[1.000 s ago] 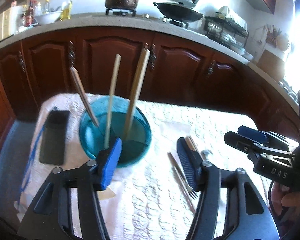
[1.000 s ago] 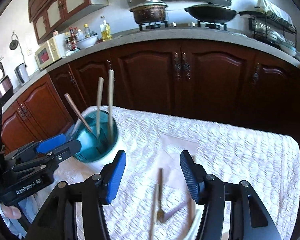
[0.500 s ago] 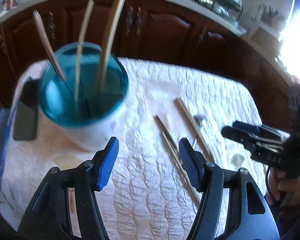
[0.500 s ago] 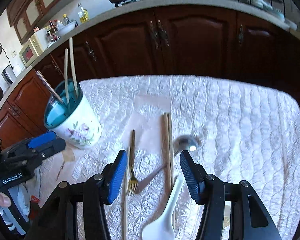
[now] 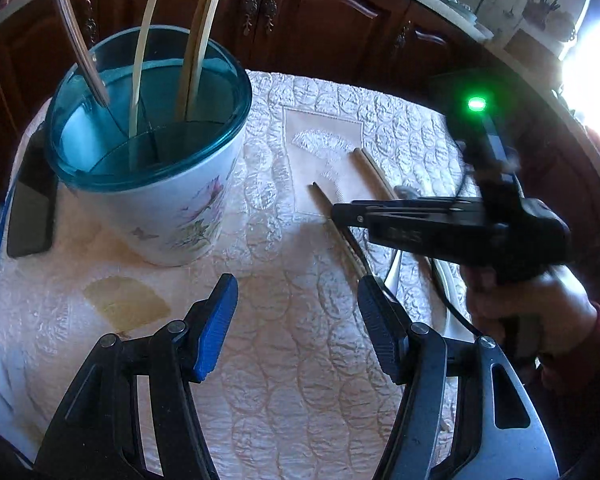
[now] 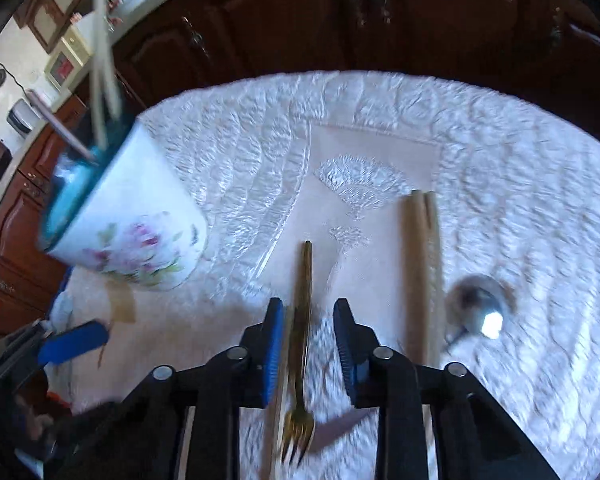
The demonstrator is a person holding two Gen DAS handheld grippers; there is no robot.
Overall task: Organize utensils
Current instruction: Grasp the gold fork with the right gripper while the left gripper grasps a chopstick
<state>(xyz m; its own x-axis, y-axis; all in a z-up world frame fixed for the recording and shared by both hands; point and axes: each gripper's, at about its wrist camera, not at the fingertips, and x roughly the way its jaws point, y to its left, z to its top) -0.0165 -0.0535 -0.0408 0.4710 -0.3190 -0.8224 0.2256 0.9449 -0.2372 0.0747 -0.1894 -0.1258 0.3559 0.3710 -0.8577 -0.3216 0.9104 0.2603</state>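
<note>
Your right tongs (image 6: pixel 306 344) sit low centre of the frame, parted, fingers either side of the fork (image 6: pixel 302 344) lying on the tablecloth (image 6: pixel 500 152), not yet clenched. Chopsticks (image 6: pixel 420 272) lie just right. Your left tongs (image 5: pixel 296 332) are released, hovering below the utensil cup (image 5: pixel 172 200) at upper left
</note>
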